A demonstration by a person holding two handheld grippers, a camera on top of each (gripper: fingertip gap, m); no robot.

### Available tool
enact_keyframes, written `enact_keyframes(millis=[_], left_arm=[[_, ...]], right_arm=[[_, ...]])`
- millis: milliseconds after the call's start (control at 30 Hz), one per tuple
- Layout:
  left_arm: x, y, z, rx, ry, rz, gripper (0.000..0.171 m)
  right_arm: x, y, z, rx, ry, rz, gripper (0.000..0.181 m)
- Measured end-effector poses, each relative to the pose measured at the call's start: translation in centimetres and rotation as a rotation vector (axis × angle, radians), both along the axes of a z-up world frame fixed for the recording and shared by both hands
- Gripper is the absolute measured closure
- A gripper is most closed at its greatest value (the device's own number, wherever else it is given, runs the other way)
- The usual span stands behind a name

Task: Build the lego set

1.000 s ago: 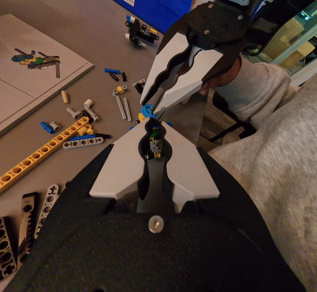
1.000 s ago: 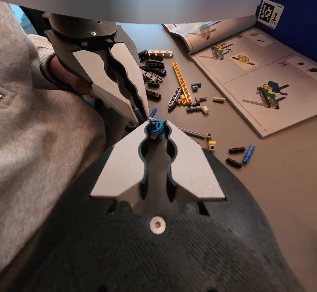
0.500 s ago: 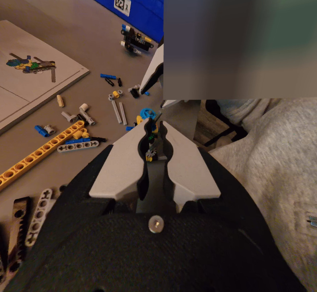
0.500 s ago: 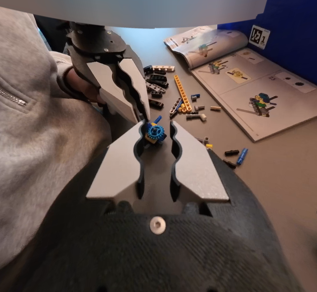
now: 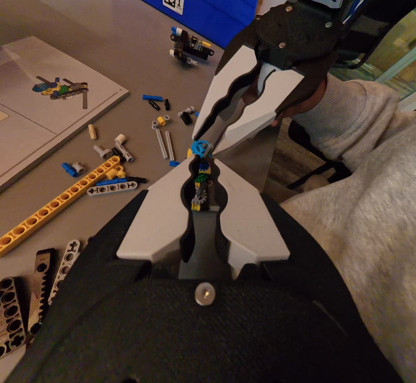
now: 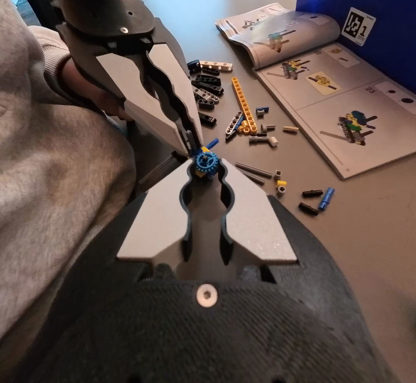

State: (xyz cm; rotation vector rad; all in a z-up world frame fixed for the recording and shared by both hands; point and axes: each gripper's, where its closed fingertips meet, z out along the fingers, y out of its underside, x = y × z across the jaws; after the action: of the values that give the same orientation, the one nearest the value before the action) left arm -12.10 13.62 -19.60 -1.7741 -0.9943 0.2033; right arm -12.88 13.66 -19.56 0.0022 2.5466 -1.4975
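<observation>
My left gripper [image 5: 204,160] is shut on a small gear assembly [image 5: 201,188] of yellow bricks with green and grey gears, held above the table's near edge. A blue gear [image 5: 200,147] sits on the assembly's far end. My right gripper [image 6: 205,165] faces the left one tip to tip, and its fingertips are closed around the blue gear [image 6: 206,162]. In the right wrist view the left gripper [image 6: 191,147] comes in from the upper left. In the left wrist view the right gripper [image 5: 204,144] comes in from the upper right.
An open instruction booklet [image 6: 337,113] lies by a blue box [image 6: 360,0]. A long yellow beam [image 5: 58,201], grey axles [image 5: 165,144], pins and black beams [image 6: 207,88] are scattered on the grey table [image 5: 112,45]. A small black sub-assembly [image 5: 191,45] stands near the box. A person's grey sleeve [image 5: 349,124] is close by. My two grippers' fingertips are within a few centimetres of each other. It is some 20 centimetres from my right tips to the small black sub-assembly [image 5: 191,45].
Half a second ago my right gripper had opened wider and drawn back a little. It has now closed in on the blue gear again. The left gripper keeps its hold.
</observation>
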Motion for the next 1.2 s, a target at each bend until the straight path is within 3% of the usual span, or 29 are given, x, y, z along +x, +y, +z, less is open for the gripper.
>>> enact_keyframes(millis=[1200], left_arm=[[0.2, 0.0, -0.2, 0.002, -0.015, -0.022, 0.167]], right_arm=[[0.1, -0.5, -0.3, 0.04, 0.034, 0.008, 0.166]])
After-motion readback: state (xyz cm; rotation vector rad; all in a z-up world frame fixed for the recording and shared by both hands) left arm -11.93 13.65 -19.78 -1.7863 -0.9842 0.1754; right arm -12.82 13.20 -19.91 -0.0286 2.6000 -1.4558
